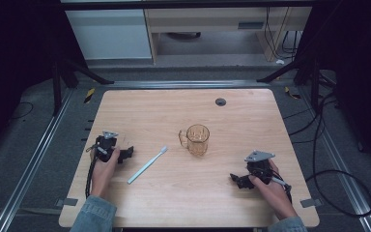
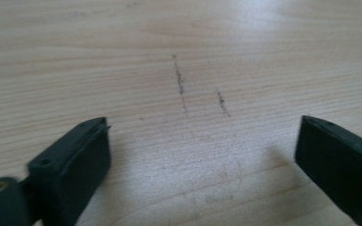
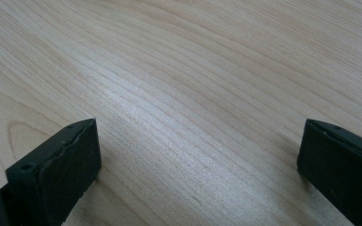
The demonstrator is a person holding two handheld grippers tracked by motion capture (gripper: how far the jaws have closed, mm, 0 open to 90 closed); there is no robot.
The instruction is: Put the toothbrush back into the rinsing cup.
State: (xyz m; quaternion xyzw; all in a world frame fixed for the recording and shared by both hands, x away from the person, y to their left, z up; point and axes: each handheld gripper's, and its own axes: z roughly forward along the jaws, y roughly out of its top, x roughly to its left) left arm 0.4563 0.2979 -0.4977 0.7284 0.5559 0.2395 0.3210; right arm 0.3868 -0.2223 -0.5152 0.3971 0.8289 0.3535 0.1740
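An amber glass mug (image 1: 197, 139) stands upright near the middle of the wooden table (image 1: 183, 104), its handle to the left. A light blue toothbrush (image 1: 148, 164) lies flat to its lower left, head toward the mug. My left gripper (image 1: 128, 153) rests on the table at the left, just left of the toothbrush, jaws pointing right. My right gripper (image 1: 234, 180) rests at the lower right, jaws pointing left. In the left gripper view the left gripper (image 2: 202, 141) stands open over bare wood with dark scuffs. In the right gripper view the right gripper (image 3: 200, 141) is open over bare wood.
A dark round grommet (image 1: 221, 102) sits in the tabletop near the far edge. Metal rails (image 1: 38, 150) run along the floor on both sides. Black cables (image 1: 328, 159) lie on the floor at the right. Light furniture (image 1: 111, 34) stands behind the table.
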